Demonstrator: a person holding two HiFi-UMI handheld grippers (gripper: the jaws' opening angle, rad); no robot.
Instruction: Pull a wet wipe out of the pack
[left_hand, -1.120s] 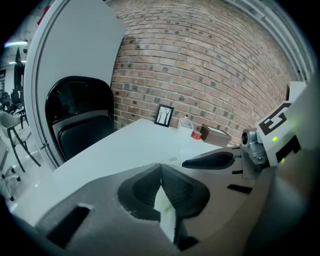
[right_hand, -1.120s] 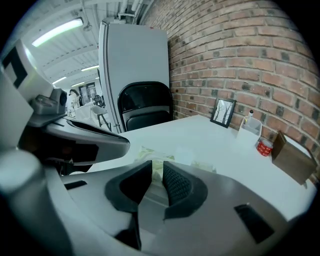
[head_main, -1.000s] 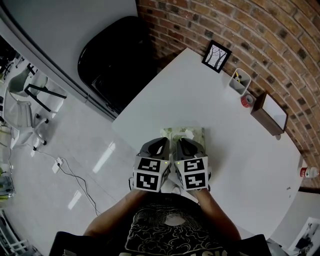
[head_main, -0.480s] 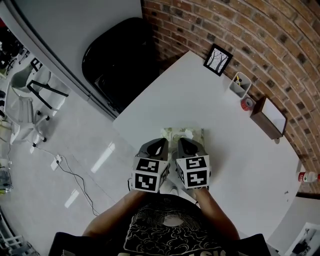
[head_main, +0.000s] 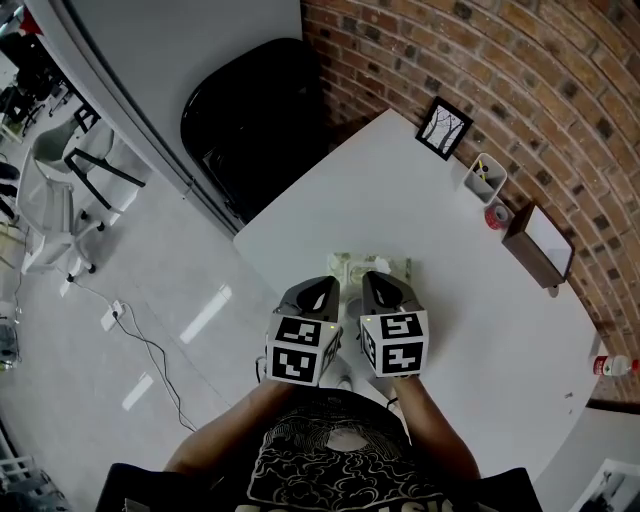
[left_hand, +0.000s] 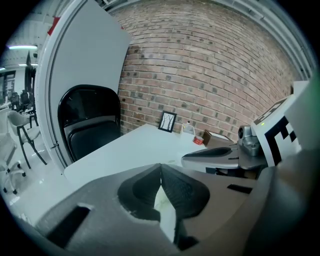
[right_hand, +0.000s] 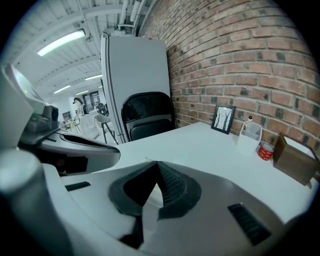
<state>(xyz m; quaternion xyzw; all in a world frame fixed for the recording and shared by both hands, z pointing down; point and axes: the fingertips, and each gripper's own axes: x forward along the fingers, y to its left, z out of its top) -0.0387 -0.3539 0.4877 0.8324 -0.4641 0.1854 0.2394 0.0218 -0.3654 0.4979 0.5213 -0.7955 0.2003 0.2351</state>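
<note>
Both grippers hover side by side at the counter's (head_main: 400, 190) near edge, left gripper (head_main: 321, 291) and right gripper (head_main: 376, 286) each with jaws clenched on nothing. The wipe pack (head_main: 388, 267) lies just beyond their tips. Approach stage, I'd say: next, one pair must part and drop onto the pack's opening.

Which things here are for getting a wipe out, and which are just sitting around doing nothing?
For the job: wet wipe pack, left claw, right claw.

Just lying about: picture frame, pen holder, red tape roll, brown box, black chair.
</note>
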